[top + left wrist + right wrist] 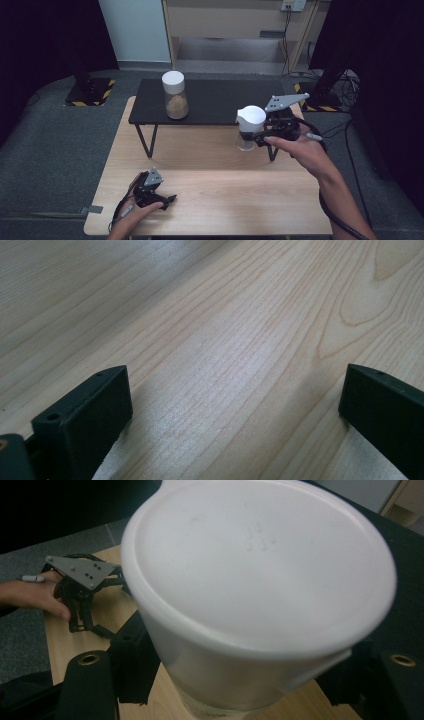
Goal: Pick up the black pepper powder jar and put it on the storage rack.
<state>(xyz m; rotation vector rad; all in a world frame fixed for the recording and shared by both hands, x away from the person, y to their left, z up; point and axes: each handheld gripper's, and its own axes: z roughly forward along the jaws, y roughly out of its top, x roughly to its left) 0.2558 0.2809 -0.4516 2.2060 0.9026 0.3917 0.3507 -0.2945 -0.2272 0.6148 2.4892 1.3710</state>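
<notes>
A clear jar with a white lid (251, 118) sits between the jaws of my right gripper (248, 136), which is shut on it just below the lid. The jar stands upright by the right front edge of the black shelf (215, 102). In the right gripper view the lid (260, 580) is very close, with a black jaw on each side of the jar's body. A second white-lidded jar (175, 95), part full of brown powder, stands on the shelf's left part. My left gripper (167, 200) rests open on the wooden table (225, 190); nothing is between its jaws (235, 405).
The black shelf stands on thin legs across the back of the table. The person's left hand and the left gripper (82, 595) lie at the table's near left corner. Dark floor surrounds the table, and cables trail on the right.
</notes>
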